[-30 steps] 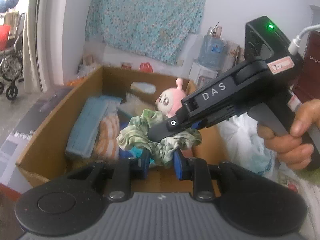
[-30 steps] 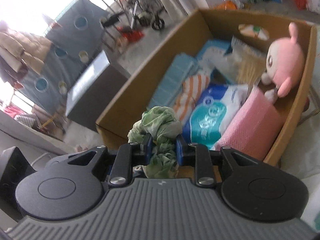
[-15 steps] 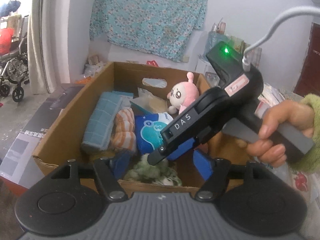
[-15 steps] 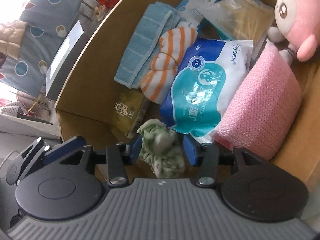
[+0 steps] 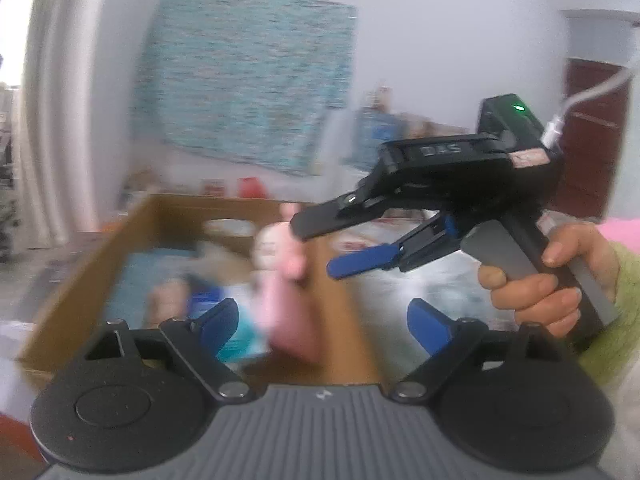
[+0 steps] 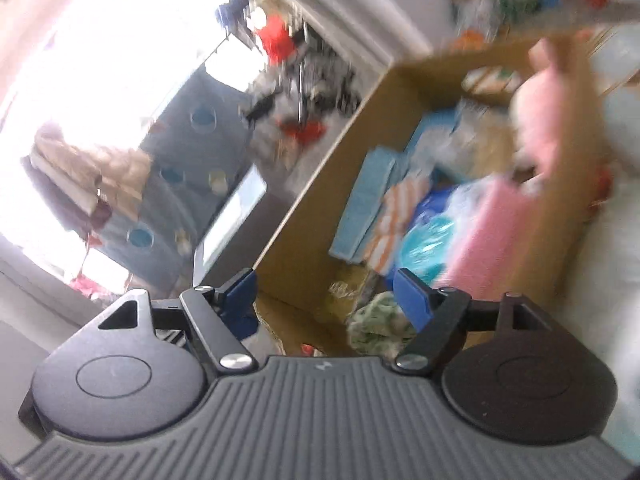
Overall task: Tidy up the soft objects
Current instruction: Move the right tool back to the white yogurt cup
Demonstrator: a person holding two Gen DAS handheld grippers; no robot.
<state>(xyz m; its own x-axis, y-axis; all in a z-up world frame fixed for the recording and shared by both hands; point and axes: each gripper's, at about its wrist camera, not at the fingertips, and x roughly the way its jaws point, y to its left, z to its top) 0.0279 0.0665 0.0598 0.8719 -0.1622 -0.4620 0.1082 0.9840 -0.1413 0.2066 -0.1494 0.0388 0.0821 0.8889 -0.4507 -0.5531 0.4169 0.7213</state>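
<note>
The green-and-white crumpled cloth (image 6: 380, 322) lies bunched into a loose, wrinkled ball with mottled pale green patches, resting in the near corner of the cardboard box (image 6: 304, 236), just inside its front wall. Nothing grips it; it sits on the box floor next to a yellowish packet, too blurred to read.

Deeper in the box from the cloth lie an orange-and-white striped fabric (image 6: 394, 216), a light blue folded towel (image 6: 366, 204) against the left wall, a blue-and-teal plastic pack (image 6: 428, 236) and a pink textured bundle (image 6: 492, 232) along the right wall. At the far end of the box a pink plush toy (image 6: 540, 120) stands, heavily smeared by motion blur.

The right gripper (image 6: 326, 298) hangs above the box's near corner; its blue pads stand wide apart, having just been opening, and nothing is pressed between them, the cloth showing below by the right-hand pad. In the left wrist view the left gripper (image 5: 316, 322) also has its jaws spread, just opened, empty, aimed over the box's near right edge (image 5: 340, 288). The right gripper (image 5: 344, 240) appears there too, held above the box's right side by a hand (image 5: 548, 276) in a green sleeve.
</note>
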